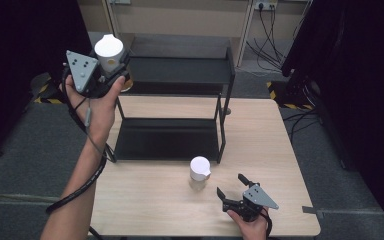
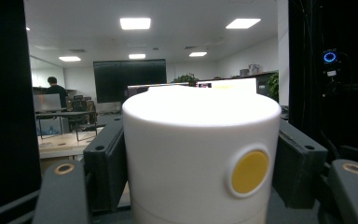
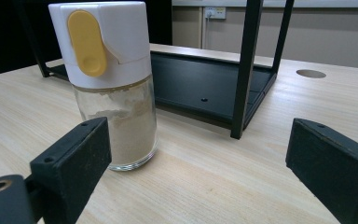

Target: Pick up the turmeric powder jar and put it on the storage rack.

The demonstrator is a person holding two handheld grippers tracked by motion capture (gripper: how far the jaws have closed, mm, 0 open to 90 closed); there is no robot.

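A spice jar with a white cap (image 1: 109, 48) is held up in the air at the far left, above the table's left corner, with my left gripper (image 1: 111, 62) shut on it. In the left gripper view the cap with its yellow dot (image 2: 200, 154) sits between the two pads of the left gripper (image 2: 201, 161), both pressing its sides. A second jar (image 1: 200, 170) with a white and yellow cap and pale powder stands upright on the table before the rack. My right gripper (image 1: 230, 184) rests low near the front edge, open, just right of that jar (image 3: 109, 93). Nothing lies between the right gripper's (image 3: 203, 158) jaws.
A black two-tier metal rack (image 1: 180, 70) stands on the wooden table (image 1: 260, 150), its lower tray (image 1: 167, 137) bare. One rack post (image 3: 247, 65) rises behind the standing jar. A round hole (image 3: 311, 73) is in the tabletop. Cables (image 1: 267, 40) lie on the floor behind.
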